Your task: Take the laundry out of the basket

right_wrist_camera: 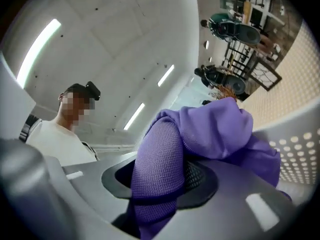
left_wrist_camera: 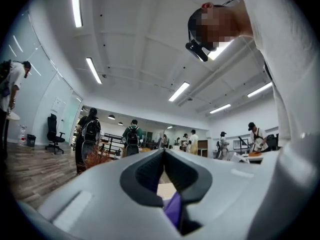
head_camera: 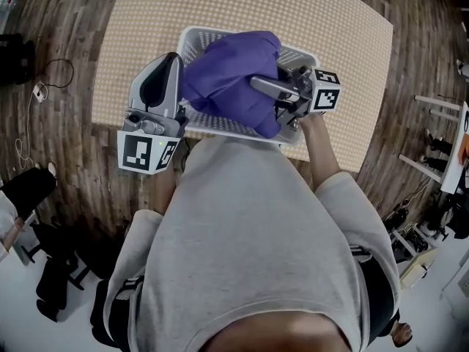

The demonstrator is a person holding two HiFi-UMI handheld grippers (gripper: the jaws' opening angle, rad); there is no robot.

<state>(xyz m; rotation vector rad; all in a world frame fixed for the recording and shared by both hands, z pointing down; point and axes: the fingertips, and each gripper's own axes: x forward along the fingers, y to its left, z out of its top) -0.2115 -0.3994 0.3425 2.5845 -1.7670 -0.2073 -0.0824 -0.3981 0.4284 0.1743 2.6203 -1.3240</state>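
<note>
A white perforated laundry basket (head_camera: 192,39) stands on a beige checked table (head_camera: 139,20). A purple garment (head_camera: 227,75) bulges out of its top. My right gripper (head_camera: 256,85) reaches in from the right and is shut on a fold of that garment (right_wrist_camera: 215,129); the cloth runs between the pads (right_wrist_camera: 200,176) and hides the jaws' inner faces. My left gripper (head_camera: 174,57) stands at the basket's left rim, pointing upward, beside the cloth. Its tips meet (left_wrist_camera: 164,154), and a sliver of purple shows in the gap below them.
The basket's near rim (head_camera: 220,130) lies just in front of the person's body. Wooden floor surrounds the table, with a cable (head_camera: 55,68) and a dark chair (head_camera: 29,189) at the left and white frames (head_camera: 432,123) at the right. Several people (left_wrist_camera: 132,139) stand far off.
</note>
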